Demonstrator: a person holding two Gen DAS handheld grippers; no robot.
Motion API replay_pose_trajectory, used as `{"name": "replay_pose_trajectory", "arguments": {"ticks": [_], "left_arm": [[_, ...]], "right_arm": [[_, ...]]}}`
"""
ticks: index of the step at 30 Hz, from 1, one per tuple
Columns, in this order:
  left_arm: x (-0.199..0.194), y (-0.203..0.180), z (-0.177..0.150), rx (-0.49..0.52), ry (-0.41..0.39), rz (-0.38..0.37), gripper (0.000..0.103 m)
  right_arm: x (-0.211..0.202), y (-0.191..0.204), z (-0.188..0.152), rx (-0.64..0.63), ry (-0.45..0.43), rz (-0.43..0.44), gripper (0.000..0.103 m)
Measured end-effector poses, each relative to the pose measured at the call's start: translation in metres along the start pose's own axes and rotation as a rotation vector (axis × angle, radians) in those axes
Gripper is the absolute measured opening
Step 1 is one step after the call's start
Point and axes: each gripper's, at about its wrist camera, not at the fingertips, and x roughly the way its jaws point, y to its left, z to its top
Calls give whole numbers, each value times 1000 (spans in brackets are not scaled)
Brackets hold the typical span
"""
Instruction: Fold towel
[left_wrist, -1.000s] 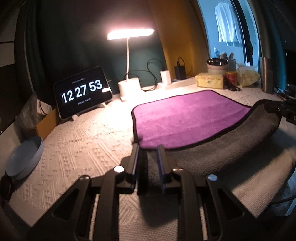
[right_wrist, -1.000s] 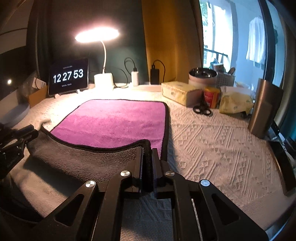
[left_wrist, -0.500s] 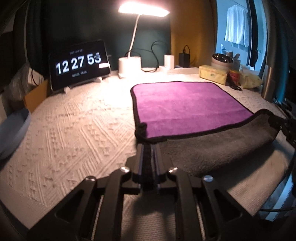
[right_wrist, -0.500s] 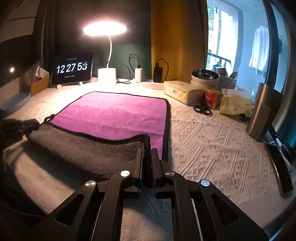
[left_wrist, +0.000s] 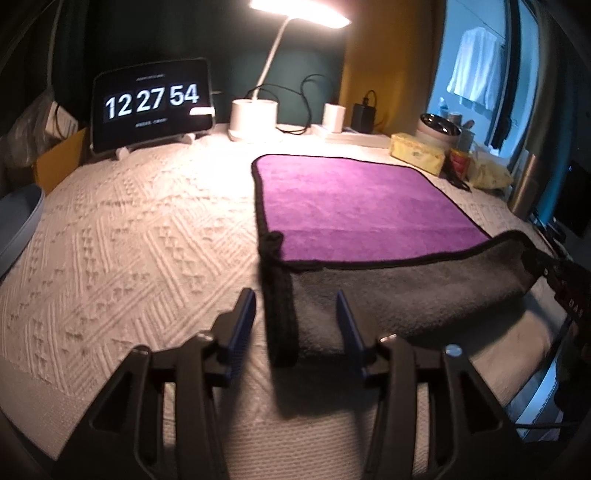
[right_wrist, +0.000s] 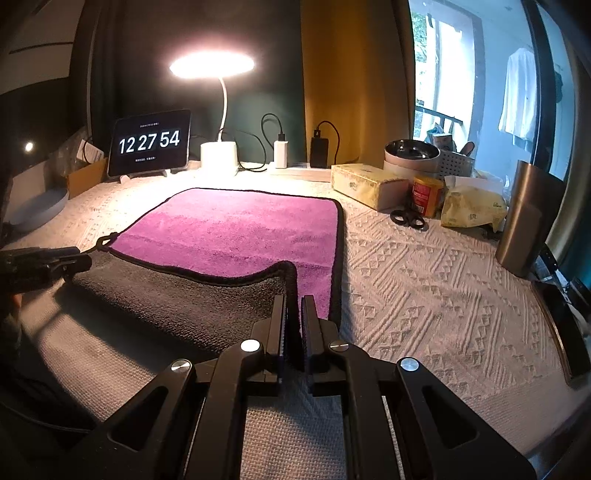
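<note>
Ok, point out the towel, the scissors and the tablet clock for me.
towel (right_wrist: 236, 229): right wrist view, middle of the purple face.
scissors (right_wrist: 407, 218): right wrist view, on the black handle loops.
tablet clock (left_wrist: 151, 101): left wrist view, on the screen at the digits.

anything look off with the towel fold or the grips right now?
Yes, the grips are uneven. The left gripper is open, its fingers either side of the towel's black-trimmed corner without pinching it, while the right gripper is shut on its corner. The folded-over grey edge runs unevenly across the purple side. Nothing spilled or damaged.
</note>
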Motion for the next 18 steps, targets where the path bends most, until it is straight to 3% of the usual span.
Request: {"name": "replay_pose_trajectory", "arguments": {"ticks": [8,10,13,18], "left_arm": [[4,-5,-1,27,10,4,35],[4,-4,0,21,13,-14,21],[2,-4,2,23,4,-19,11],[-8,-10,10,70,-40,-11,9]], "right_arm": [[-1,0,0,4,-18,5,9],[-3,1,1,0,-28,11,9],[-6,3,2,-6,-48,19,9],[-10,5,8,-18,-82,20,9]]}}
